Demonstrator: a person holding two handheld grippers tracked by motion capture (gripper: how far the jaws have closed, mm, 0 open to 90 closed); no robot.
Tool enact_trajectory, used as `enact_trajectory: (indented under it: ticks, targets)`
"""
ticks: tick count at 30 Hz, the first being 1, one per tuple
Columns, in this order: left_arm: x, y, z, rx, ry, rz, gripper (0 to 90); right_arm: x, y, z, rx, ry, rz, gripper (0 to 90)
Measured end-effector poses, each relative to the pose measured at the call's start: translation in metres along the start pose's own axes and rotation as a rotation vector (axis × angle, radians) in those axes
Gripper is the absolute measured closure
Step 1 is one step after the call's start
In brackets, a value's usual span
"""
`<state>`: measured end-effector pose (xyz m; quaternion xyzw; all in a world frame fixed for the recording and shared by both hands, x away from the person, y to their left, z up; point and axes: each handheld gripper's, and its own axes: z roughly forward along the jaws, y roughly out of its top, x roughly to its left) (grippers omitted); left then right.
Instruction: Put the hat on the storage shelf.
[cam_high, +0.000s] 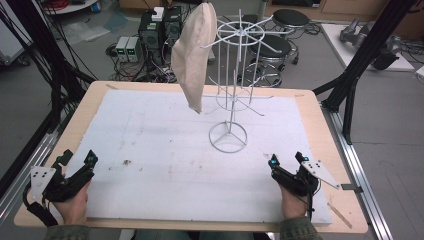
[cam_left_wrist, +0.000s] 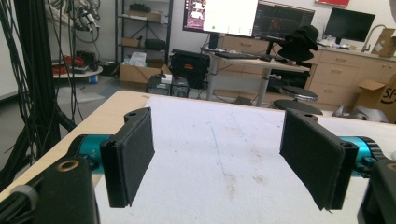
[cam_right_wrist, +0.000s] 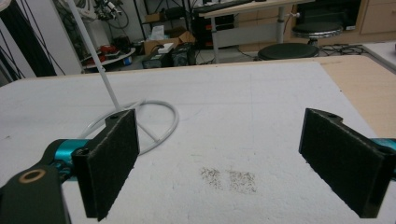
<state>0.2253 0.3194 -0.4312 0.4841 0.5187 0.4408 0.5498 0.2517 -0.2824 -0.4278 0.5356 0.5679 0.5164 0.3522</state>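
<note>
White wire rack (cam_high: 229, 95) upright on white mat (cam_high: 165, 150), centre of table (cam_high: 100, 95), slightly toward 1 o'clock. Cream cloth bag (cam_high: 194, 52), maybe pillowcase, hangs from rack arm at 11 o'clock, bottom tip clear of mat. Left tongs (cam_high: 79, 158) at 8 o'clock, jaws wide apart, nothing held. Right tongs (cam_high: 286, 159) at 4 o'clock, same, empty; rack base ring just beyond left jaw.

We see even, soft indoor light with faint shadows; the monitor (cam_left_wrist: 220, 16) at upper centre glares white, and all frames look slightly soft and grainy.
</note>
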Motion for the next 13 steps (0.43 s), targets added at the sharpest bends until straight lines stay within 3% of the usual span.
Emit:
enact_trajectory:
  ticks: [13]
  targets:
    - [0.0009,-0.001,0.0011,0.017,-0.01,-0.012,25.4,-0.0004,-0.0006,0.0019,0.016,0.006,0.01,11.2]
